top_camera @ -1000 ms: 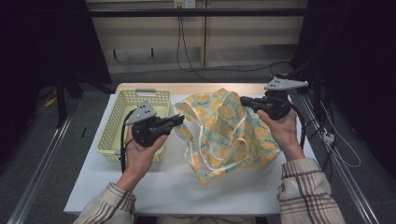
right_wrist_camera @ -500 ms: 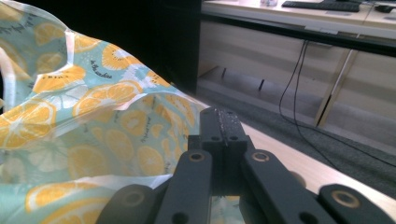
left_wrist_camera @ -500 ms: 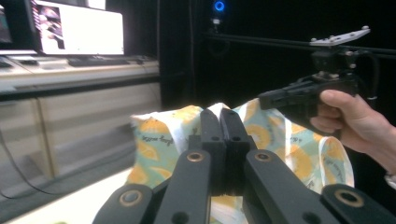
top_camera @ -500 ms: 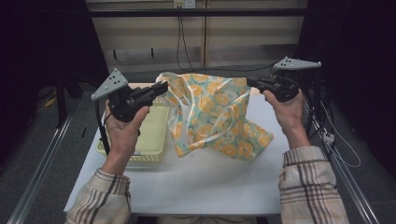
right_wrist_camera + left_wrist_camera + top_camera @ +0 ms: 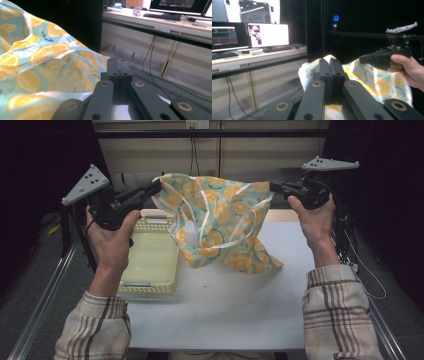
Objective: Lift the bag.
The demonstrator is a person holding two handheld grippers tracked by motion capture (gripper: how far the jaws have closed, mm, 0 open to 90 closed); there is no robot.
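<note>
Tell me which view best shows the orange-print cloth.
The high view: the whole cloth hangs spread between the left gripper and right gripper, above the table. The left gripper view shows bunched folds behind shut jaws; the right gripper view shows the print close up.

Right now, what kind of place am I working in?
Probably a lab or recording workspace rather than a home: computer monitors on a long desk, a camera with a blue light on a dark rail, and black curtains around the table.
</note>
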